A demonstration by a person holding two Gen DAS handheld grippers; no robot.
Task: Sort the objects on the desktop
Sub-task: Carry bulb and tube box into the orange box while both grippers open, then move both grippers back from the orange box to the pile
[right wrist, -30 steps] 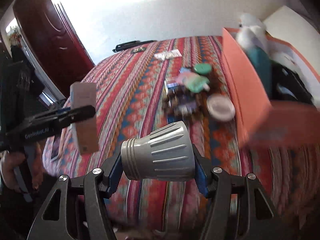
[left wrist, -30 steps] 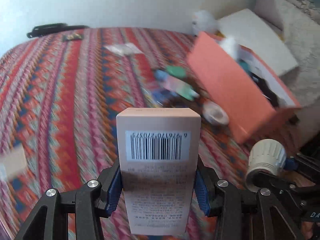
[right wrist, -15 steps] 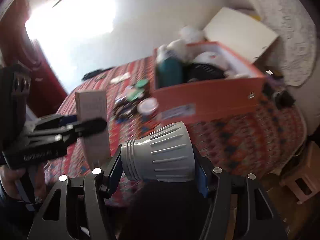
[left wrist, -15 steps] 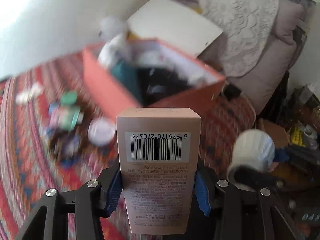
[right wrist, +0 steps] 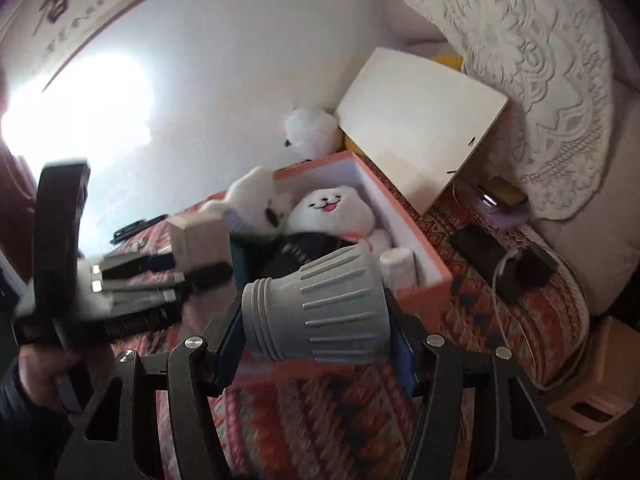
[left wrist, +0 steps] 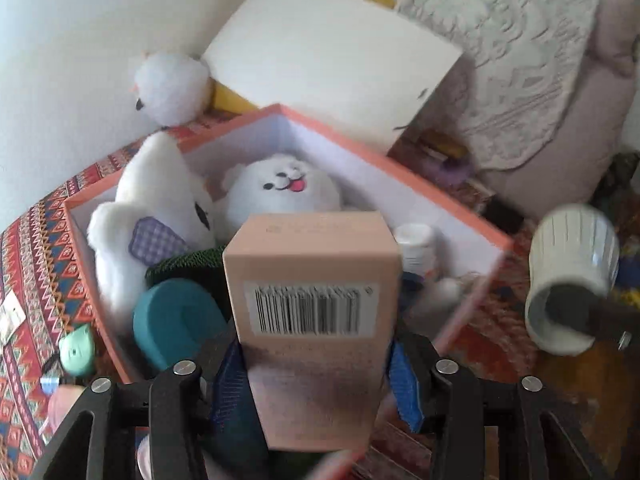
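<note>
Opening around the pink carton point(left wrist: 316, 280) above the orange box point(left wrist: 472, 236), the left gripper point(left wrist: 316, 364) sits at nine o'clock of the right gripper point(right wrist: 320, 320), which clamps a grey cap point(right wrist: 320, 308).

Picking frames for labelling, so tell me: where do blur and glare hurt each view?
Left wrist view: motion blur smears the barcode on the pink carton and the patterned cloth; the plush dog reads fine. Right wrist view: glare blows out the wall; the grey ribbed cap is sharp.
</note>
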